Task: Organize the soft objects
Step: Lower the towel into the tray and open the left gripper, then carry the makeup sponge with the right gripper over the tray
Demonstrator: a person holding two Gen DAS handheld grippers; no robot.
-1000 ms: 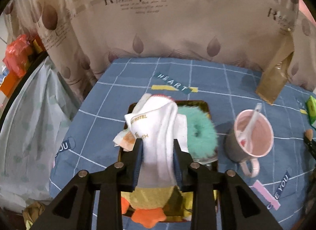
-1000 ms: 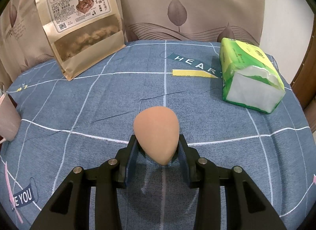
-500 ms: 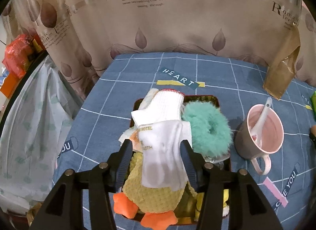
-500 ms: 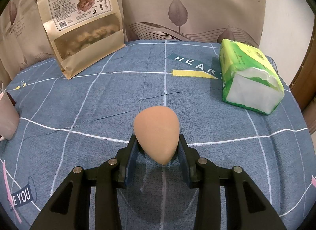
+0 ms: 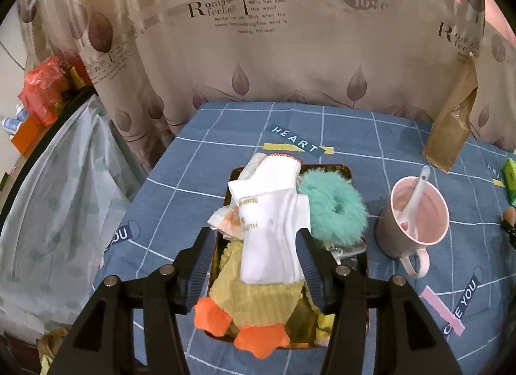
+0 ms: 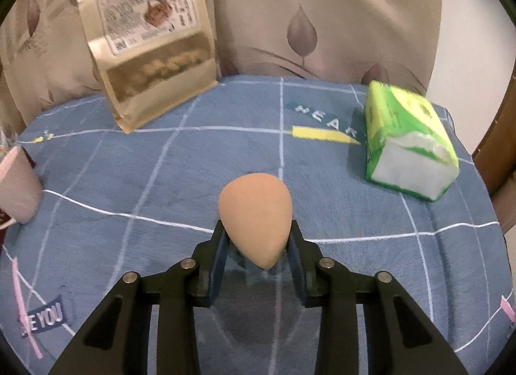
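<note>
1. White sock (image 5: 271, 223) lies on the yellow plush duck (image 5: 258, 297) in the tray (image 5: 325, 170). Your left tool (image 5: 256, 252) is released; its fingers (image 5: 201, 257) flank the sock without pressing it.
2. Beside the sock in the tray sits a teal fluffy scrunchie (image 5: 332, 207).
3. Your right tool (image 6: 258, 247) is clenched on the tan sponge (image 6: 256, 213), held above the blue desk (image 6: 161, 188).
4. Near the tray stands a pink mug (image 5: 416, 217); a green tissue pack (image 6: 408, 139) rests on the desk's right.

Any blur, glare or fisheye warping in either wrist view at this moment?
Right wrist view: snack pouch and tissue pack are motion-blurred, the sponge in the right gripper sharp. Left wrist view: crisp, grid lines bowed, corners black, no glare.
</note>
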